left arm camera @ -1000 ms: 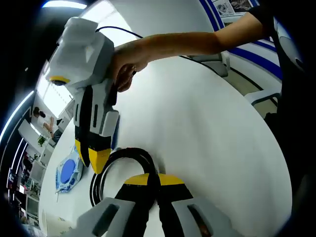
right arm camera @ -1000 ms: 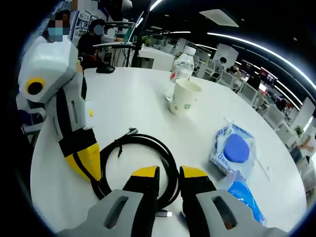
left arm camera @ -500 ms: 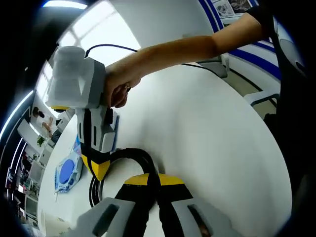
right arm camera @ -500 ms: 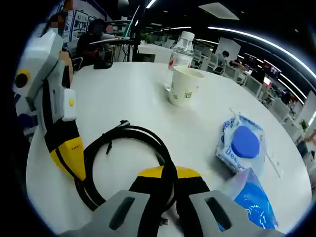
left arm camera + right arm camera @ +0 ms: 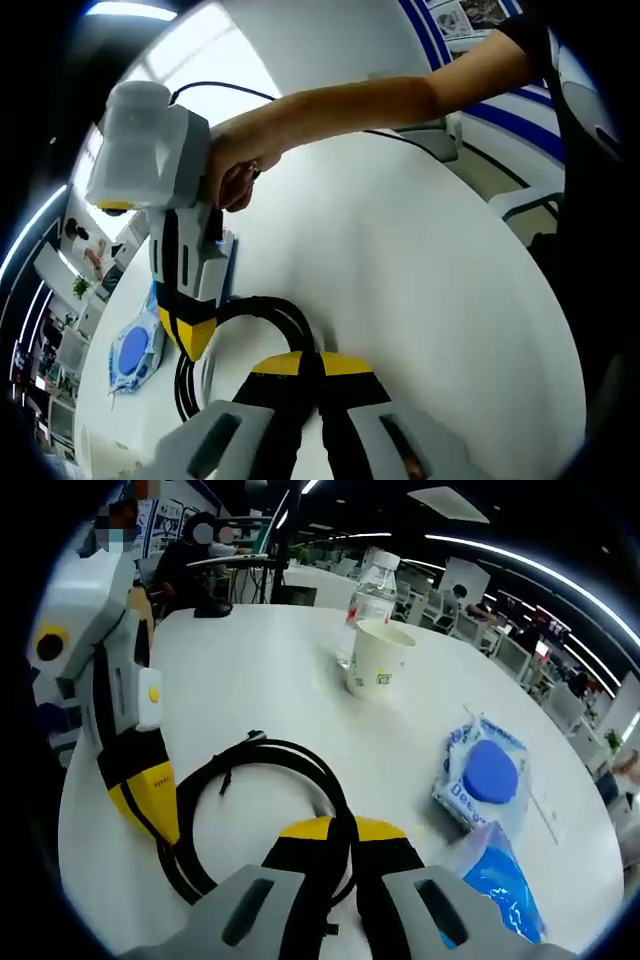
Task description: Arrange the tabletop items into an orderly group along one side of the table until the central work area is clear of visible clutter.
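Observation:
A coiled black cable [image 5: 262,761] lies on the round white table [image 5: 250,660]. My right gripper [image 5: 335,830] is shut on the near side of the coil, with the cable running between its yellow tips. My left gripper [image 5: 150,815] comes in from the left, its yellow tip closed on the coil's left side. In the left gripper view, my left gripper [image 5: 305,363] is shut on the cable [image 5: 262,310], and the right gripper [image 5: 190,338], held by a hand [image 5: 232,165], grips the coil's far side.
A paper cup [image 5: 377,661] and a clear water bottle [image 5: 372,585] stand at the table's far side. A wipes packet with a blue lid [image 5: 489,774] and a blue packet [image 5: 497,878] lie to the right. People sit at desks behind.
My right gripper was open over the coil a second ago and has since shut on the cable. The left gripper has stayed shut on it; the coil shifted slightly.

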A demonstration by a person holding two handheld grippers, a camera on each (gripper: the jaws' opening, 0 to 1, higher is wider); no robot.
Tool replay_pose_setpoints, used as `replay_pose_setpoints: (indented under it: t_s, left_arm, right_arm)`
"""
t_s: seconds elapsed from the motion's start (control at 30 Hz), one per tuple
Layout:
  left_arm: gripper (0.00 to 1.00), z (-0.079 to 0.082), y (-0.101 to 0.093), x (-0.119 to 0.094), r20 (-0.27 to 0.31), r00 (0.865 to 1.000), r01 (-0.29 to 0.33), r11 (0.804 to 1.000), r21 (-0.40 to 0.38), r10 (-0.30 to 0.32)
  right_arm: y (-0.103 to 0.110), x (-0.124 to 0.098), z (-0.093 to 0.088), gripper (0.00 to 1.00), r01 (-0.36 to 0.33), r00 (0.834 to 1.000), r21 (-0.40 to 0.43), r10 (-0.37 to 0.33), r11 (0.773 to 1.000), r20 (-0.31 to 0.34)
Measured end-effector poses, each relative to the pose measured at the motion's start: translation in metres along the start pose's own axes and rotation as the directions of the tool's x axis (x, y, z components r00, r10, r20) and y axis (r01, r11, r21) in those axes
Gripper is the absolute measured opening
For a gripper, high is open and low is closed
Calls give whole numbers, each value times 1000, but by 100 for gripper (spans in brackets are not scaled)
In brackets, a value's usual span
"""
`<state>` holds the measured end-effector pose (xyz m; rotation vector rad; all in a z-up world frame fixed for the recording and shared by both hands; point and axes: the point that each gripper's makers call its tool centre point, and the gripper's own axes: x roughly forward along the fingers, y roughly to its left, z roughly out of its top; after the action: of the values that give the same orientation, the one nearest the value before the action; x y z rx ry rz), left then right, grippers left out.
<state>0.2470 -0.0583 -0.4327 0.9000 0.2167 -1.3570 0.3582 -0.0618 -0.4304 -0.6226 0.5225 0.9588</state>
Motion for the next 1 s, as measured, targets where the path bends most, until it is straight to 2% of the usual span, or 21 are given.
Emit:
replay_pose_setpoints:
  t_s: [0.3,0.67,1.0]
  left_arm:
    - [2,13,-7,-2,8,1000,-3,999,36,3]
    - [2,33,-12,-6,15,1000,-25,995,95,23]
    - [2,43,-27,1,6,1000,-6,990,139,5]
  right_arm:
    - [1,-18,-4,4,30,999,1,-30,1000,14]
    - [2,-48,-3,1,109,989,17,-110,994,98]
    - [11,-60,-18,1,104,988,44,-108,994,107]
